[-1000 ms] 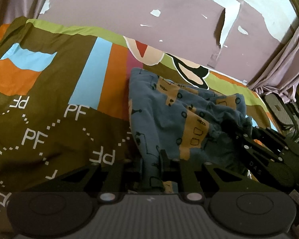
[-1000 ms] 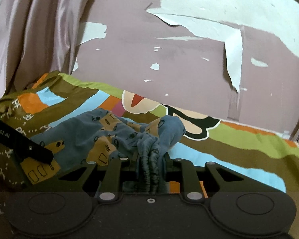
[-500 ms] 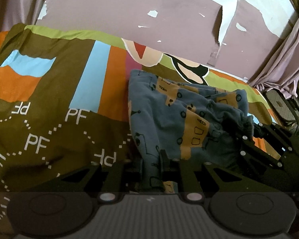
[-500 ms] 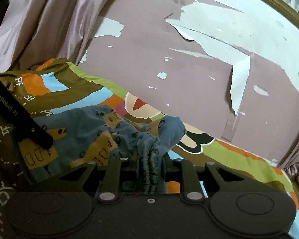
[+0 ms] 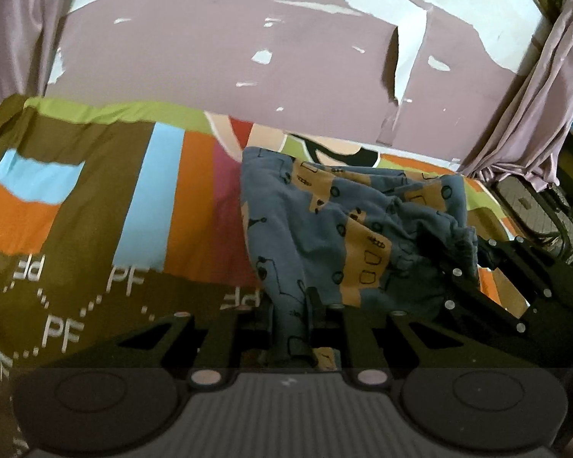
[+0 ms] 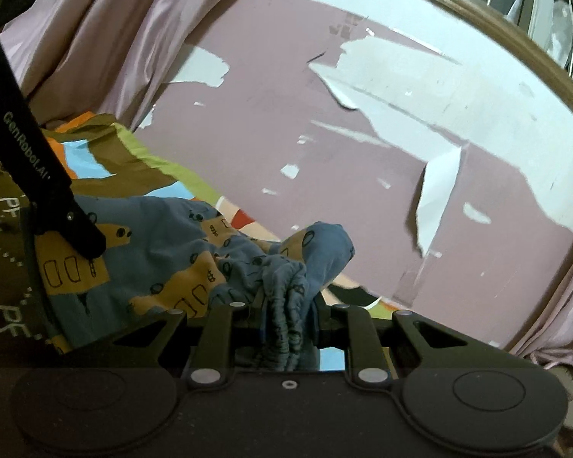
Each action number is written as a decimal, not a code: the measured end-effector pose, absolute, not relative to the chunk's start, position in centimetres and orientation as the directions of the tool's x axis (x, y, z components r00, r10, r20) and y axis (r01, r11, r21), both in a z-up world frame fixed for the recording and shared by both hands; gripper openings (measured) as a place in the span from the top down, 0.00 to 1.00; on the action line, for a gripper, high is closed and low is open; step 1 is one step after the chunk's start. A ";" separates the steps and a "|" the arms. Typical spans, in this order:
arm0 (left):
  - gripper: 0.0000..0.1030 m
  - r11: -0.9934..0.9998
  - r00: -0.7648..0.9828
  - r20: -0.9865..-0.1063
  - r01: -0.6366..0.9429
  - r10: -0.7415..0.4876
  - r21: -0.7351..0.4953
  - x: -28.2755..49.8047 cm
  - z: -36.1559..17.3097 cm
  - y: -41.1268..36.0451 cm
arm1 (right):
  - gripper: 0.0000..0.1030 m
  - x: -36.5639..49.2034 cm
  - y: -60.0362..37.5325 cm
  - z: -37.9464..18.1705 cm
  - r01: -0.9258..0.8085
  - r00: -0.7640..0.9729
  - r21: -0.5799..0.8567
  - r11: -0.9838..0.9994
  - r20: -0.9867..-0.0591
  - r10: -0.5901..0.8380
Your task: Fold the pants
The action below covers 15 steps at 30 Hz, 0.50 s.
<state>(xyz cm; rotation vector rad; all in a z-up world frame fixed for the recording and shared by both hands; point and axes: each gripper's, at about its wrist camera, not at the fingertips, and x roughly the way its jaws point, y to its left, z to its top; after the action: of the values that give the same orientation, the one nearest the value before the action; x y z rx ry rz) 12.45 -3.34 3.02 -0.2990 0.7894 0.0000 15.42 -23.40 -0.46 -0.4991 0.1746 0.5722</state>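
jaws of the left gripper (image 5: 291, 318) are closed narrow on a fold of the pants (image 5: 324, 229), w/ blue cloth pinched between them at the near edge of the garment. jaws of the right gripper (image 6: 288, 315) are likewise clamped on a thick gathered bunch of the same pants (image 6: 164, 259), prob. the elastic waist, which is crumpled into ridges between them. the pants, blue w/ orange bus prints, are seen held up at both grips and draped back onto the bed cover (image 5: 95, 210), a brown, orange, light-blue and green patchwork marked w/ white "pf" letters. in the left view the right gripper (image 5: 458, 267) is seen at the far right side of the garment, its black body over the cover's edge. in the right view a black finger of the left gripper (image 6: 57, 206), printed "genrobot.ai", is laid against an orange patch of the cloth. behind the bed a mauve wall (image 5: 229, 38) w/ peeling paint is seen, and pale purple curtains (image 6: 107, 38) at the sides.
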 end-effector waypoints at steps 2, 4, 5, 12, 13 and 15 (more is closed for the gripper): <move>0.84 0.963 0.716 -0.690 -0.100 -0.106 -0.252 13.4 3.6 -3.8 | 0.80 15.7 -23.2 -0.4 -0.540 0.842 -0.415 0.732 -0.270 0.468; 0.84 0.967 0.731 -0.676 -0.090 -0.097 -0.237 14.4 4.2 -4.1 | 0.80 16.1 -23.2 -0.3 -0.522 0.853 -0.415 0.745 -0.249 0.459; 0.84 0.970 0.738 -0.669 -0.086 -0.092 -0.228 15.0 4.6 -4.4 | 0.80 16.2 -23.3 -0.2 -0.512 0.859 -0.411 0.754 -0.238 0.454; 0.84 0.984 0.753 -0.649 -0.013 -0.106 -0.175 18.9 6.0 -6.9 | 0.80 17.7 -25.6 0.6 -0.440 0.898 -0.388 0.810 -0.185 0.399; 0.84 0.986 0.754 -0.647 -0.002 -0.109 -0.168 19.4 6.1 -7.3 | 0.80 18.1 -25.9 0.7 -0.428 0.904 -0.387 0.817 -0.180 0.389; 0.84 0.988 0.762 -0.637 0.019 -0.114 -0.154 20.4 6.4 -8.3 | 0.80 18.8 -26.4 0.7 -0.409 0.912 -0.386 0.827 -0.169 0.373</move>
<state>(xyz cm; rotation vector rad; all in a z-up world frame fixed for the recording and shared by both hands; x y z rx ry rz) 20.45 -8.26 6.36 -0.1418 0.7012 -0.0723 18.81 -26.42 0.74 -0.4297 0.0878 0.4158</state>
